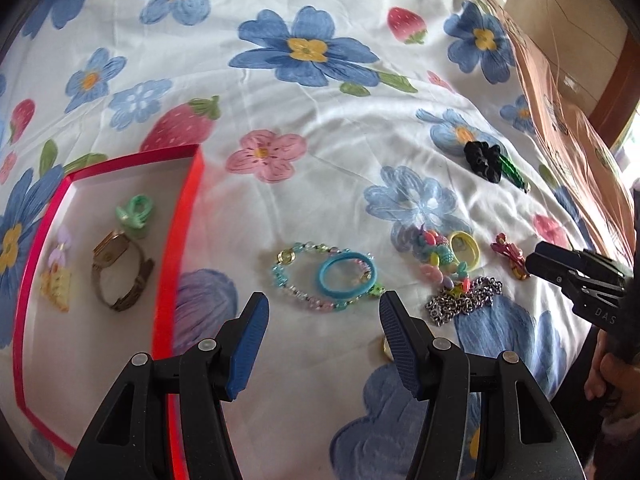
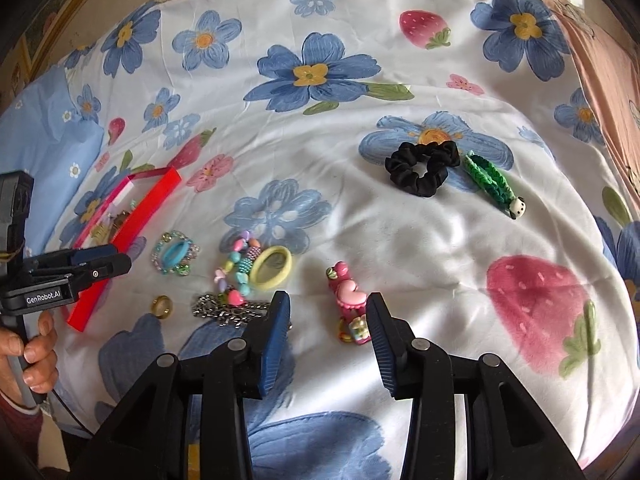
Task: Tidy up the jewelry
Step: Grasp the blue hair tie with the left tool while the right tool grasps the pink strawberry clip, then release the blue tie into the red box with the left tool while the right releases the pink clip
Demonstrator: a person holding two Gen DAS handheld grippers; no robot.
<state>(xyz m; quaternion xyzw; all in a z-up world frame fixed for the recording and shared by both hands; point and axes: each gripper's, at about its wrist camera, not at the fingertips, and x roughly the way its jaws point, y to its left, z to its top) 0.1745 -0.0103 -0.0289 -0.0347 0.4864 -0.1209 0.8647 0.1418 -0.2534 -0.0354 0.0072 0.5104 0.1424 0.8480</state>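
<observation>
A red-rimmed tray (image 1: pixel 188 208) lies at the left and holds a gold watch (image 1: pixel 116 272), a green hair tie (image 1: pixel 136 208) and a purple-yellow clip (image 1: pixel 56 268). My left gripper (image 1: pixel 324 308) is open and empty, just short of a beaded bracelet (image 1: pixel 288 276) with a blue ring (image 1: pixel 346 276) on it. My right gripper (image 2: pixel 328 308) is open and empty, with a pink heart clip (image 2: pixel 348 304) between its fingers. A pastel bead bracelet (image 2: pixel 238 268), a yellow ring tie (image 2: pixel 272 266), a silver chain (image 2: pixel 228 312) and a gold ring (image 2: pixel 162 306) lie on the sheet.
A black scrunchie (image 2: pixel 420 168) and a green braided clip (image 2: pixel 492 180) lie farther back on the flowered sheet (image 2: pixel 320 140). A pink-brown blanket (image 1: pixel 560 120) runs along the right edge. A blue pillow (image 2: pixel 52 148) lies at the left.
</observation>
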